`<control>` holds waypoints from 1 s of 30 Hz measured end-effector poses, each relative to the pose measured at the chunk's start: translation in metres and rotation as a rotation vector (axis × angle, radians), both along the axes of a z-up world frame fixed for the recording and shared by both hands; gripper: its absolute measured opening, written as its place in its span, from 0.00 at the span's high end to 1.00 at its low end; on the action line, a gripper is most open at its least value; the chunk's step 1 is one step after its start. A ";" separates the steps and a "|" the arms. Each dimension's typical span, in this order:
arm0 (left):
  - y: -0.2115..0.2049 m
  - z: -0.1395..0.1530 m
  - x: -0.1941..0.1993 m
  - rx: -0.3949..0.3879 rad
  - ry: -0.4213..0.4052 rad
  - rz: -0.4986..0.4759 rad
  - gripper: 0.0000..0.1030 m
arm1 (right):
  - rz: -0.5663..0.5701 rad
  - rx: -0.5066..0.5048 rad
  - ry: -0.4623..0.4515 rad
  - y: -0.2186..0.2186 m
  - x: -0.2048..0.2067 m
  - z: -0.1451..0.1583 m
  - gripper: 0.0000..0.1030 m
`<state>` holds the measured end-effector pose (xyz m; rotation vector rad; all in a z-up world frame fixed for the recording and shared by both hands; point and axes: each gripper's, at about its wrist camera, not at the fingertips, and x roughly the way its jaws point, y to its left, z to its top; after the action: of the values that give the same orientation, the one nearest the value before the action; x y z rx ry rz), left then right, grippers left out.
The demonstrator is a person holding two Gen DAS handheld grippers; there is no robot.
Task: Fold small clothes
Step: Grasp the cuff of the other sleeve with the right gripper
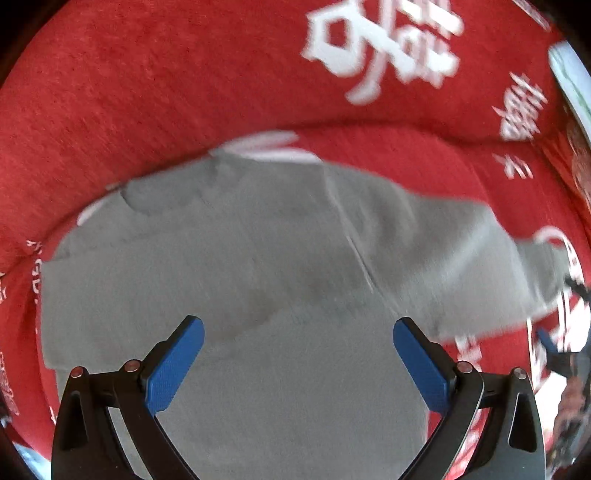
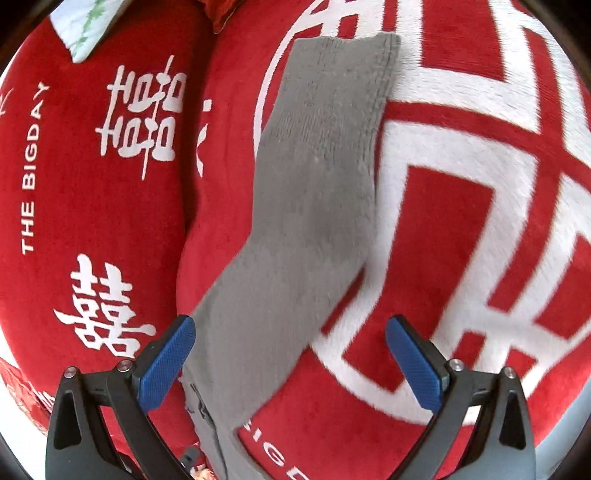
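We count one grey garment (image 1: 266, 266), two grippers, and one red plush blanket (image 1: 147, 92) printed with white characters beneath everything. The left gripper (image 1: 297, 328) hangs over the body of the garment with its jaws wide and nothing between them. The right gripper (image 2: 290, 326) hangs over a sleeve (image 2: 317, 166), its jaws wide too, holding nothing.

In the left view the blanket rises in a padded roll from 9 o'clock round to 2 o'clock, and a pale item (image 1: 570, 79) sits at the 2 o'clock edge; motion blur keeps us from saying what it is. At 4 o'clock we make out part of the other gripper. In the right view a white cloth with green marks (image 2: 86, 27) lies at 11 o'clock, and the words THE BIGDAY run up the blanket at 9 o'clock.

The garment is plain mid-grey with a soft knit look. Its body lies flat across the centre of the left view, a seam running from 12 o'clock toward 4 o'clock. The sleeve stretches from 6 o'clock up to 12 o'clock in the right view, ending in a ribbed cuff (image 2: 351, 44) lying on the big white emblem (image 2: 461, 184).
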<state>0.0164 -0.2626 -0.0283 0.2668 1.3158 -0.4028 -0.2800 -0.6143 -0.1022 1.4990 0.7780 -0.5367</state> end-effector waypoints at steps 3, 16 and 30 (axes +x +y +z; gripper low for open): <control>0.007 -0.012 0.025 0.029 -0.019 0.041 0.00 | 0.010 0.015 -0.011 -0.007 0.003 -0.007 0.00; -0.036 -0.030 0.006 0.022 -0.040 -0.075 0.00 | -0.118 0.117 -0.186 -0.032 0.008 -0.021 0.02; -0.009 -0.021 -0.008 -0.022 -0.010 -0.118 0.00 | -0.043 0.157 -0.377 -0.013 0.040 0.008 0.95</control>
<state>0.0087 -0.2720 -0.0490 0.3290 1.2889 -0.5146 -0.2395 -0.6277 -0.0942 1.7014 0.5015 -0.2155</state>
